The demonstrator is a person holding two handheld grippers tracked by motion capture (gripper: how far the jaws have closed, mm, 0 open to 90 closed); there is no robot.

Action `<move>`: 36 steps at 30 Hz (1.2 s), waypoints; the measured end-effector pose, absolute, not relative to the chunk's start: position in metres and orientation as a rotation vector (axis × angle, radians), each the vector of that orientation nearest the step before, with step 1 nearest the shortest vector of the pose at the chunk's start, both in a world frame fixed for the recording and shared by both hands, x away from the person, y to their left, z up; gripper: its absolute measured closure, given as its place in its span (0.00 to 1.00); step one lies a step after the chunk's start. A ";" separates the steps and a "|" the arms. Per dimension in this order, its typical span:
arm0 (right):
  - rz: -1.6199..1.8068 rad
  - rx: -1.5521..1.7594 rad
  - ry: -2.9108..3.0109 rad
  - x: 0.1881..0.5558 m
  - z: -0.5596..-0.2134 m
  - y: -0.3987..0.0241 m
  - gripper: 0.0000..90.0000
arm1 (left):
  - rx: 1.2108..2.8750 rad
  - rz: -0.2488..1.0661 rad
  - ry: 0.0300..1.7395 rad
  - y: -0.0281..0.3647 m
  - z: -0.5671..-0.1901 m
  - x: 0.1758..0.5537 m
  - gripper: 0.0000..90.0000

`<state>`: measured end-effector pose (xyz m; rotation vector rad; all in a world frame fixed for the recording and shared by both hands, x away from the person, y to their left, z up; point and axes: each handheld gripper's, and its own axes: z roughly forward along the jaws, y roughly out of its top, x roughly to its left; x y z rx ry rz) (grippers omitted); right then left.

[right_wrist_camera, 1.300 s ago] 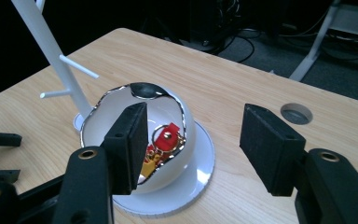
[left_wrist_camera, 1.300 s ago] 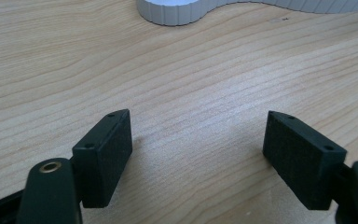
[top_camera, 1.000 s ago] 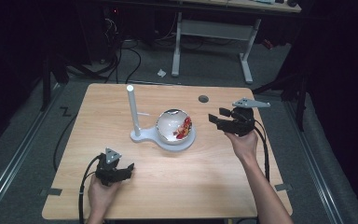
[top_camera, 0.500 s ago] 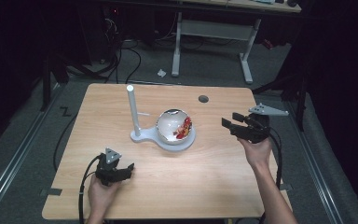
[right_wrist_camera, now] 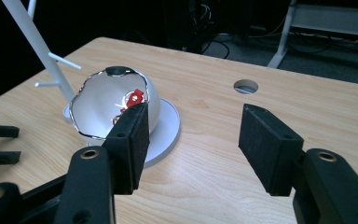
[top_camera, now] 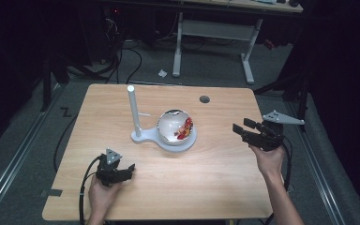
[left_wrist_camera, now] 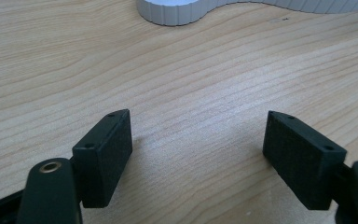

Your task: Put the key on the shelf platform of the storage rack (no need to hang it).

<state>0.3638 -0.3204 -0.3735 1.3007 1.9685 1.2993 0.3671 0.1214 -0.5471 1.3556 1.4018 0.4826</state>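
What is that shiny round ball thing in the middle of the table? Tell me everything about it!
The shiny ball is a rounded shell, silvery and mirror-like inside, with a wavy dark rim around its opening. Small red pieces sit inside it. It looks tilted, its opening facing sideways and up. It rests on the round part of a white stand that also carries a tall white post with thin side pegs. The stand sits near the middle of the wooden table. Neither gripper touches it.

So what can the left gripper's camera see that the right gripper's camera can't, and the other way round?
Left gripper view alone: the left gripper, open, low over bare wood. Right gripper view alone: the open right gripper, the shiny white bowl with red bits inside, the thin white post and the round hole. Both share the light wooden table and the flat white stand base.
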 end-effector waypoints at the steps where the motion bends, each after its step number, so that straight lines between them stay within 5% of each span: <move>1: 1.298 1.305 1.966 0.362 -0.374 -0.322 0.48 | 1.355 0.483 1.402 0.121 -0.547 0.367 0.27; 36: 1.336 1.410 1.874 0.314 -0.419 -0.353 0.50 | 1.360 0.484 1.401 0.121 -0.547 0.367 0.27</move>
